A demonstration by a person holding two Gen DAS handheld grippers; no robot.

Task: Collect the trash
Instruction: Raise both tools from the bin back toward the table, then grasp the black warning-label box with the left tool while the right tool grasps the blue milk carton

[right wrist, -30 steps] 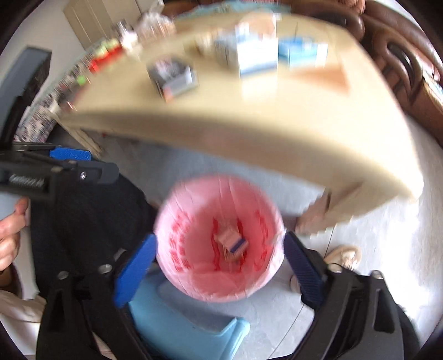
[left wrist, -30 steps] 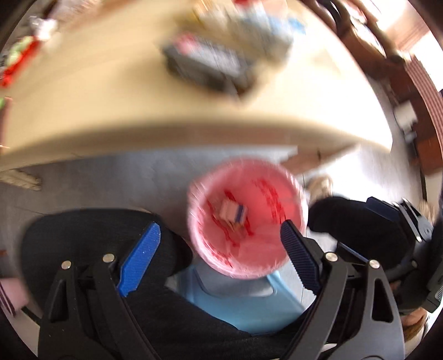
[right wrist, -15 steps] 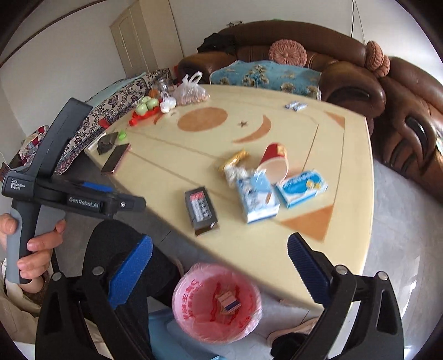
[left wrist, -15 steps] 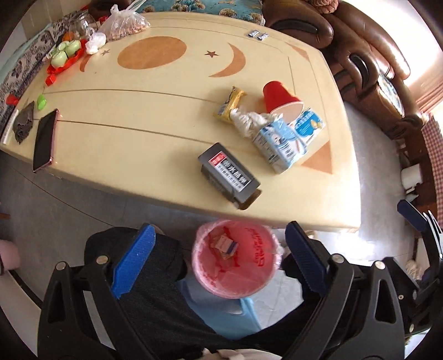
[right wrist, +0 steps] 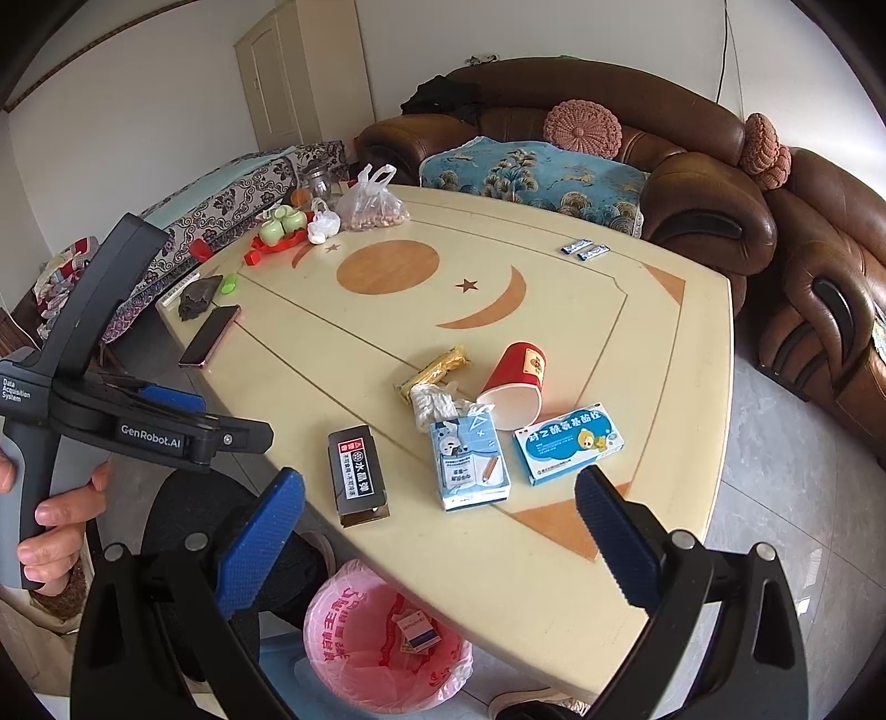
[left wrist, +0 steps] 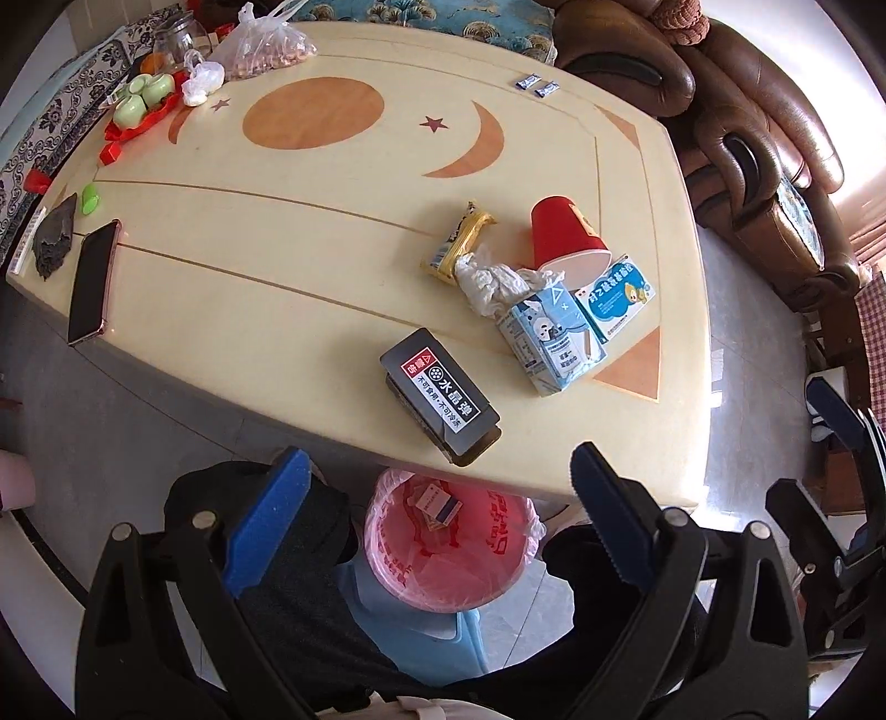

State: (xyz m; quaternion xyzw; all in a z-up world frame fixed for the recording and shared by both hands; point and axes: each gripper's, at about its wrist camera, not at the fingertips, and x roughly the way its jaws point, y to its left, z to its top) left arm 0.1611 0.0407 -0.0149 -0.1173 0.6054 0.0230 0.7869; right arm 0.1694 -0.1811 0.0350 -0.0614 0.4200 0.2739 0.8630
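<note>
A pink-lined trash bin (left wrist: 451,545) (right wrist: 382,648) stands on the floor under the table's near edge, with a small box (left wrist: 437,503) in it. On the cream table (left wrist: 232,266) lie a black box (left wrist: 440,403) (right wrist: 359,481), a light-blue carton (left wrist: 548,340) (right wrist: 469,464), a blue medicine box (left wrist: 614,296) (right wrist: 570,443), a tipped red cup (left wrist: 565,238) (right wrist: 518,382), crumpled tissue (left wrist: 490,277) and a yellow wrapper (left wrist: 457,246). My left gripper (left wrist: 434,526) is open and empty above the bin. My right gripper (right wrist: 437,545) is open and empty before the table edge.
A phone (left wrist: 91,282), green cups on a red tray (left wrist: 141,105), a bag of nuts (left wrist: 260,47) and two small sachets (left wrist: 537,86) lie farther back. Brown sofas (right wrist: 692,166) ring the table. A blue stool (left wrist: 421,631) holds the bin.
Both grippers have risen and pulled back from just over the bin, so the tabletop and its trash have come into view. Both stay open and empty.
</note>
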